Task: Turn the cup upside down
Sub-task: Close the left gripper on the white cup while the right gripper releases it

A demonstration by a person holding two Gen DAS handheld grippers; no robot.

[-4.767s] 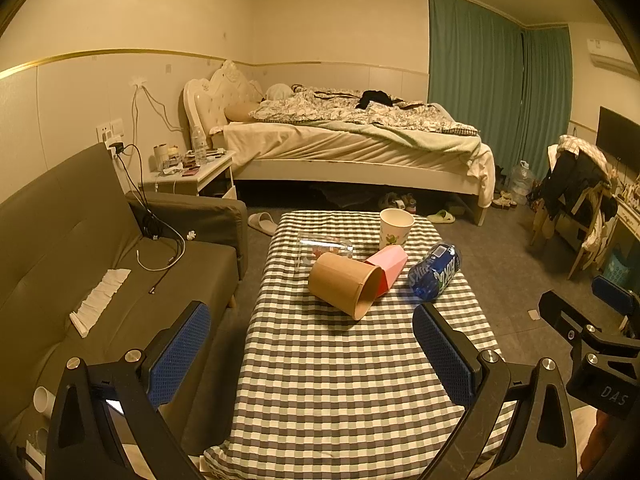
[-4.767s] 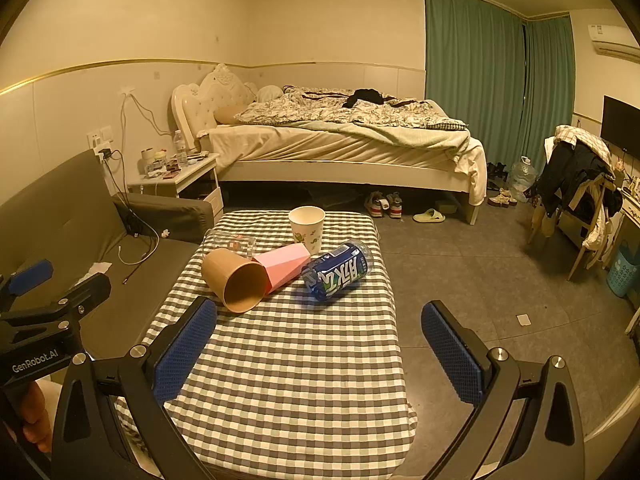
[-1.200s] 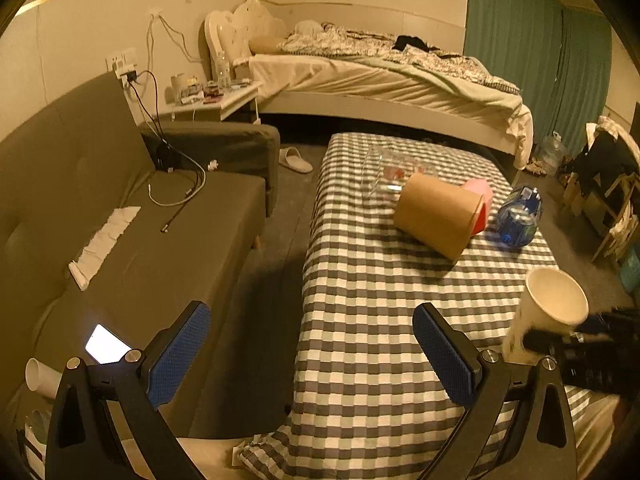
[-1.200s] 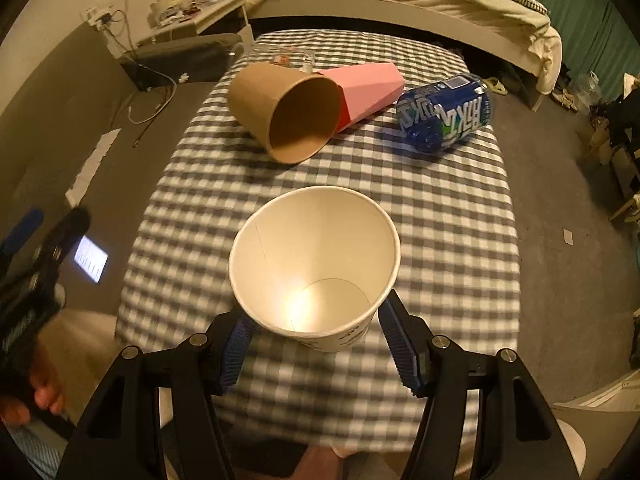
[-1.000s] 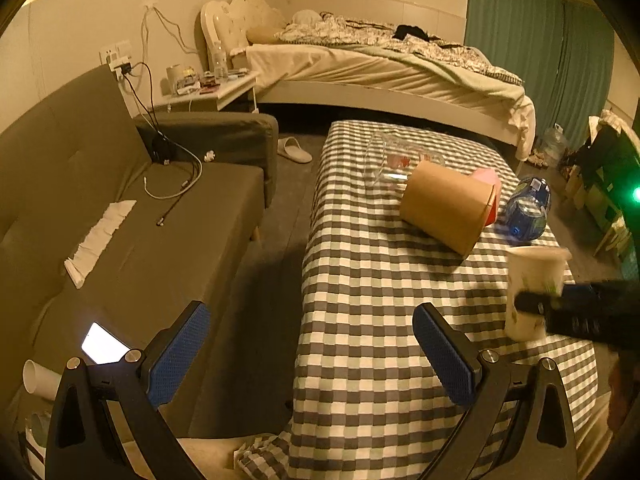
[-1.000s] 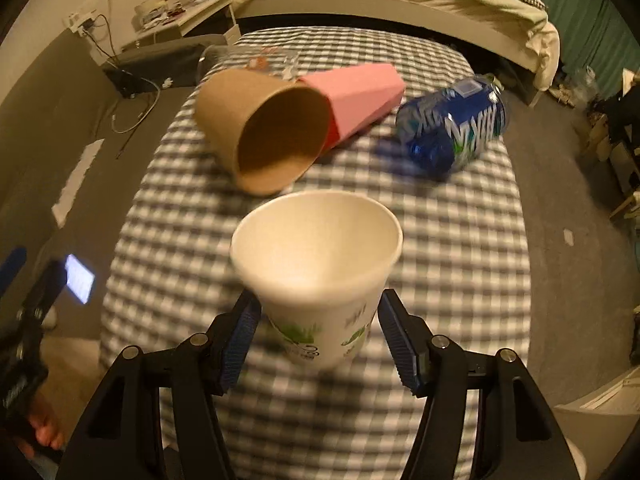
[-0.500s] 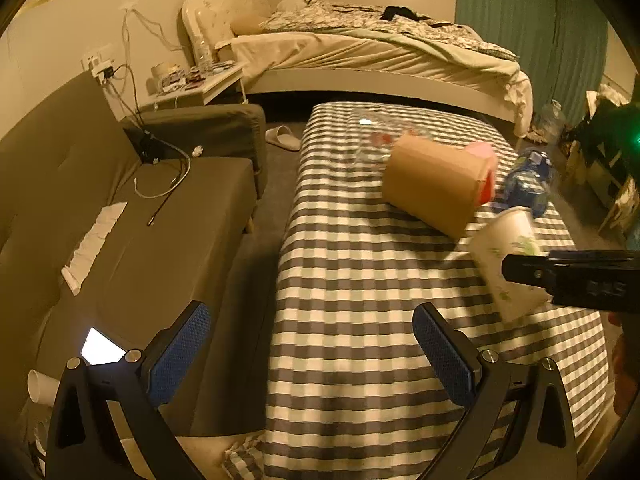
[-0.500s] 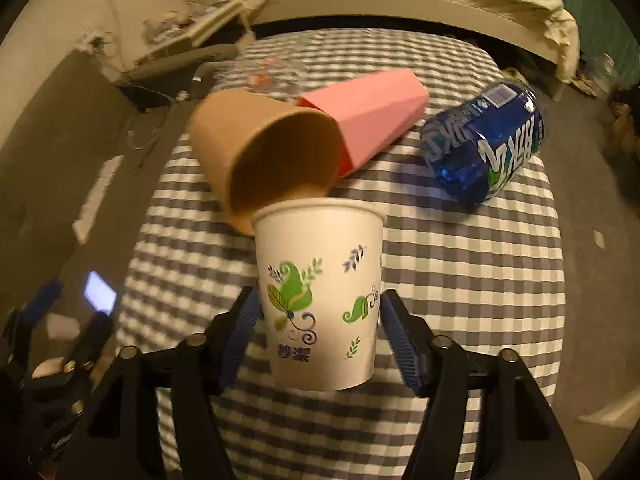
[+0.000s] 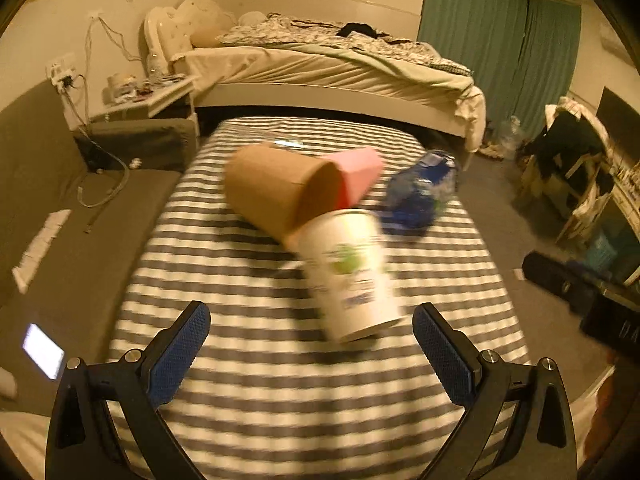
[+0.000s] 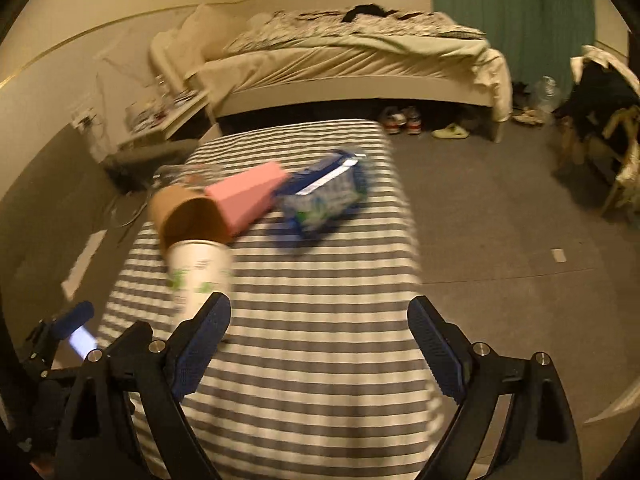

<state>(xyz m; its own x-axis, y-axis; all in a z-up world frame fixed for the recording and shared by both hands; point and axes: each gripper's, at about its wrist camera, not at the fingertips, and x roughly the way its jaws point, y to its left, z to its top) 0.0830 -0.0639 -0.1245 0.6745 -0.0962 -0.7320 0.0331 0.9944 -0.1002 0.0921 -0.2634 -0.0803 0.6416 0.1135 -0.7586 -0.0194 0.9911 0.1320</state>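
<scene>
The white paper cup [image 9: 350,272] with a green print stands upside down on the checked table [image 9: 280,392], its wide rim down, a little tilted and motion-blurred. In the right wrist view the cup [image 10: 199,276] is left of my right gripper [image 10: 318,344], outside its open fingers. My right gripper is open and empty. My left gripper [image 9: 312,352] is open and empty, just in front of the cup.
A brown paper cup [image 9: 280,190] lies on its side behind the white cup, with a pink cup [image 9: 358,174], a blue bottle [image 9: 418,194] and a clear glass beside it. A sofa [image 9: 60,220] is left of the table, a bed [image 9: 320,68] beyond it.
My right gripper turned the white cup over, set it rim-down on the table, opened and pulled back to the right. My left gripper moved closer to the cup.
</scene>
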